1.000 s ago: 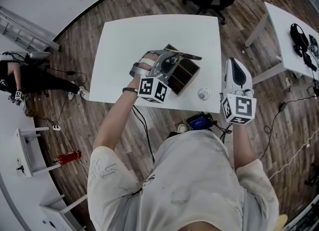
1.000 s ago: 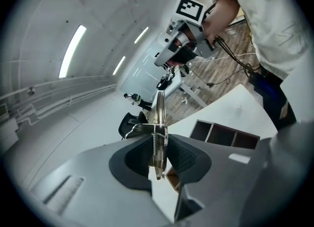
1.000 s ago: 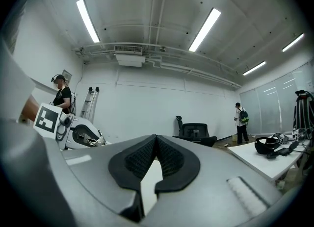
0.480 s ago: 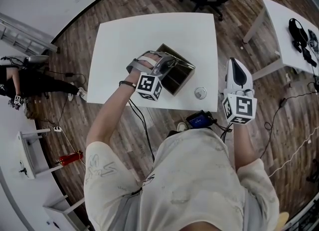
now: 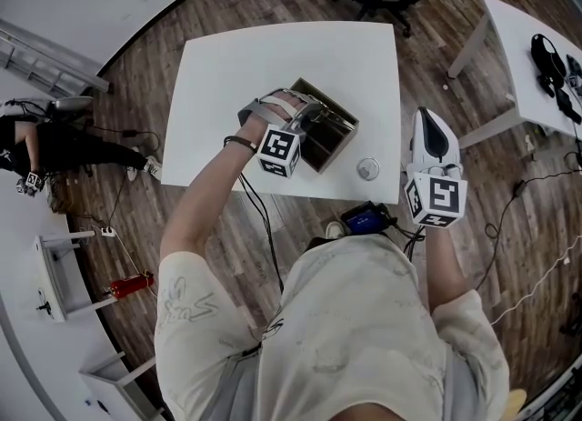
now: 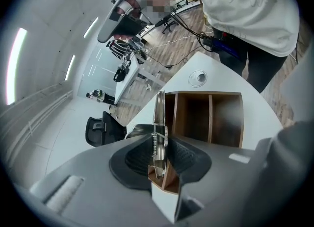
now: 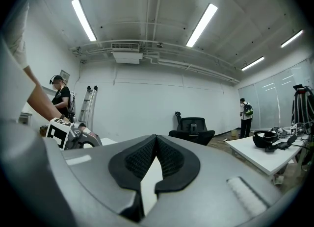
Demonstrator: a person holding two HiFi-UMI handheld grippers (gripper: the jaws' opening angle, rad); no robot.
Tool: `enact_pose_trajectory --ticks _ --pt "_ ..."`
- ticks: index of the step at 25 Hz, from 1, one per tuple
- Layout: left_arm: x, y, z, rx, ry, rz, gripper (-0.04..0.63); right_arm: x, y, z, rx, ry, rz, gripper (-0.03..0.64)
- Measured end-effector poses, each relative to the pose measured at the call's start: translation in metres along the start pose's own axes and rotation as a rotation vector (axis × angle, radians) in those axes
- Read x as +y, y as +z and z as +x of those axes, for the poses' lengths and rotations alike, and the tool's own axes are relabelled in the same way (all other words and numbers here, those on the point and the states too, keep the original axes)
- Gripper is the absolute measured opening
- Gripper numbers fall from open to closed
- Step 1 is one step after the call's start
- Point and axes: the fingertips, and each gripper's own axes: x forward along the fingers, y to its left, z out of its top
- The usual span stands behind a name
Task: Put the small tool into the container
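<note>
Between the ribbed pads of the left tool (image 6: 159, 147) stood a small sprung metal implement (image 6: 159, 113), clamped edge-on, its coil spring just beyond the pads and its long end pointing away from the camera. It hung over one edge of the wooden container (image 6: 210, 118), whose brown wall showed directly beneath the pads; whether its tip reached inside a compartment could not be told. The container, an open box split by upright dividers, sat on the white surface (image 5: 236, 74) near its front edge. From the head view, the left tool (image 5: 305, 121) lay across the container's (image 5: 336, 133) left part. A small round object (image 5: 367, 169) rested on the surface just beside the container, toward the person. The right tool (image 5: 429, 124) was held off the surface's right edge, above the plank floor (image 5: 136, 83) and well apart from the container. Its pads (image 7: 169, 160) met at the tips with nothing between them.
</note>
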Motion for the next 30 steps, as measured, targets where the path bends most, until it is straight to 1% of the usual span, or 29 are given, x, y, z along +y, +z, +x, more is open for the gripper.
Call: enact_pose_trajectory --ticks 5,9,15,19,23,30 --pt "0.008 -0.002 0.006 0.004 -0.008 -0.018 0.106 0.002 0.000 0.001 0.010 0.006 0.006 0.006" --pt "0.005 -0.013 0.012 0.021 -0.023 -0.019 0.106 0.016 -0.007 0.004 0.019 0.033 0.001 0.006" --pt "0.012 -0.014 0.010 0.049 -0.041 0.020 0.106 0.033 0.002 0.009 0.019 0.072 -0.005 0.006" --pt "0.013 -0.016 0.011 0.084 -0.058 0.071 0.106 0.034 0.003 0.009 0.021 0.073 -0.002 0.006" --pt "0.014 -0.014 0.012 0.098 -0.067 0.071 0.106 0.038 0.002 0.007 0.021 0.077 -0.001 0.006" --pt "0.018 -0.009 0.012 0.125 -0.085 0.121 0.106 0.041 0.003 0.006 0.030 0.088 0.004 0.006"
